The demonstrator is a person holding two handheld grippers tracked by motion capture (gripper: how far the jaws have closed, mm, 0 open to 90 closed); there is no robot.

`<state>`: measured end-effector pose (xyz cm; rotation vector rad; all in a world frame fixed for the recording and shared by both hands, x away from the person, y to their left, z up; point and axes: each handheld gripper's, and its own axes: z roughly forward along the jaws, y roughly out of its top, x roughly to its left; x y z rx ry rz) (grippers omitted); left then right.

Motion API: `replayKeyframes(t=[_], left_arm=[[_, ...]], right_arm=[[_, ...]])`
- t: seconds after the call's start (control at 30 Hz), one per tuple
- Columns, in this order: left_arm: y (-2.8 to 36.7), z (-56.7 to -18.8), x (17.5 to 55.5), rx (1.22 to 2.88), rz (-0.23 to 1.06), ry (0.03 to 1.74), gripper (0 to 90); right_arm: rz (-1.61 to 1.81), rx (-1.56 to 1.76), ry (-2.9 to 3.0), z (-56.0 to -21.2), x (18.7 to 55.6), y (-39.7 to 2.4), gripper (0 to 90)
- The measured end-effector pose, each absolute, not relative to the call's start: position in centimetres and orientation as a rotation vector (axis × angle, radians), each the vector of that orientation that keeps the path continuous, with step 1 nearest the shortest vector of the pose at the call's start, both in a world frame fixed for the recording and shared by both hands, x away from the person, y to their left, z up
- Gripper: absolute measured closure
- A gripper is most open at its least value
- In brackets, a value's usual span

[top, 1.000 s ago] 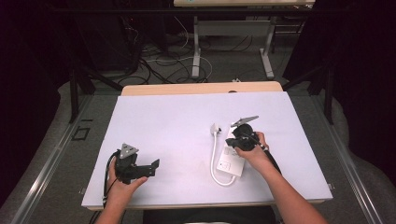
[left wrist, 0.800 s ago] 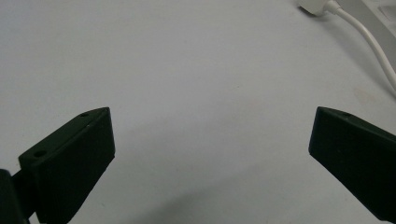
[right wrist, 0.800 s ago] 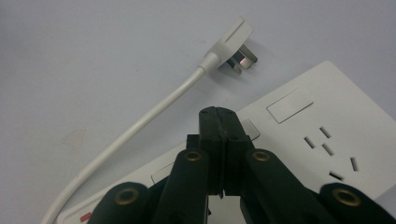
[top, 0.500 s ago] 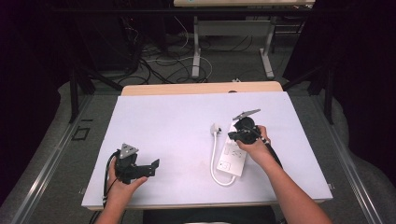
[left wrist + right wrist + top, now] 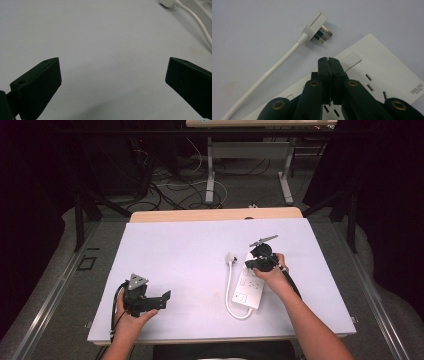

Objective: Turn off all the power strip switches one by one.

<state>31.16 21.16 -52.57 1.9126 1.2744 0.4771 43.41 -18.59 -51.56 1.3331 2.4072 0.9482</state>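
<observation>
We're seeing the right tongs (image 5: 254,262) sitting a little farther up and left on the power strip (image 5: 250,289) than a second ago: they're now over its far end, near the rocker switch (image 5: 351,60), with the jaws pressed together and nothing between them. In the right gripper view the closed tips are resting on or just above the strip's face beside that switch; we can't tell whether they're touching. Our read: we're lining up to press the switch with the closed tips, not to grab anything, so the press itself is not yet done.

The strip is lying flat right of the table's (image 5: 175,250) middle, nearer the front edge than the far one. Its plug (image 5: 230,257) is lying unplugged on the table just off the strip's far left corner, prongs (image 5: 325,34) pointing toward the strip, and the white cord (image 5: 229,295) is looping along the strip's left side down to its near end.

The left tongs (image 5: 165,299) are idling near the front left corner, same spot as before, jaws spread wide over bare table, holding nothing.

Nothing is blocking the switch. The plug and cord are close beside the strip, so a sideways slip of the tips could nudge them. The rest of the table is bare.
</observation>
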Motion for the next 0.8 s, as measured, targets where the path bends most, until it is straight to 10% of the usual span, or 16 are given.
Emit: replayKeyframes(t=[0.8], left_arm=[[21.14, -52.59, 31.16, 1.91, 0.479, 1.275, 0.5]], right_arm=[[0.945, 1.363, 2.432, -52.18, 43.89, -18.56, 87.6]])
